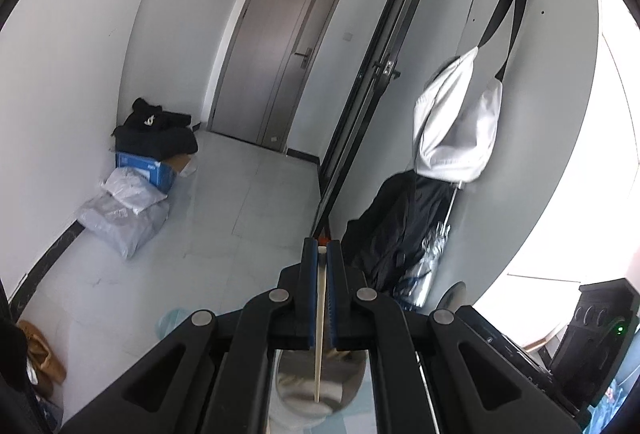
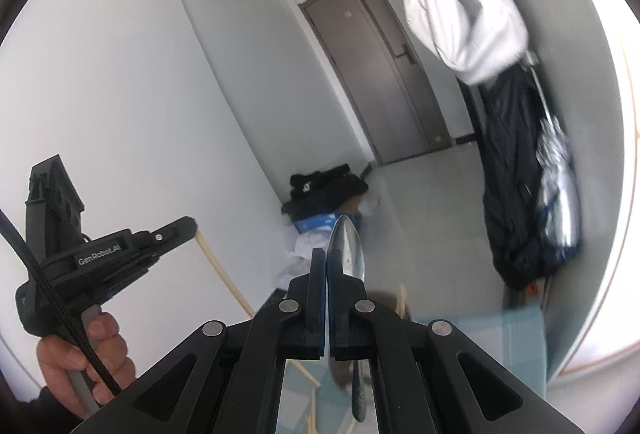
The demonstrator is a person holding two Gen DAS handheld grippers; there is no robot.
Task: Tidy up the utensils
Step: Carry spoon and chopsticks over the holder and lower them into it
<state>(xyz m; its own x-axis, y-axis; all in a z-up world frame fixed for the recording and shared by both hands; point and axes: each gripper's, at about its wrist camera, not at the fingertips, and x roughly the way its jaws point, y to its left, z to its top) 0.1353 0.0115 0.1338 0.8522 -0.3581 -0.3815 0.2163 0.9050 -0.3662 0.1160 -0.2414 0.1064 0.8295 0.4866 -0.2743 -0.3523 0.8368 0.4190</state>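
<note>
A: A grey door [image 1: 280, 53] is standing behind. Where's the chopstick [image 1: 320, 314]?
B: Left tongs [image 1: 321, 248] are pinching it, lying lengthwise along them.
A: The spoon [image 2: 347, 246]?
B: Right tongs [image 2: 325, 258] are clamping it, bowl pointing forward.

Spoon [image 2: 347, 246] between right tongs [image 2: 326, 262]

A pale, slender chopstick [image 1: 321, 318] is clamped between blue pads, running straight along them in the left wrist view; its thin end hangs back toward 6 o'clock. A polished metal spoon [image 2: 347, 248] is pinched by its neck in the right wrist view, its pointed oval bowl standing up toward 12 o'clock, its dark handle trailing down toward 6 o'clock.
</note>
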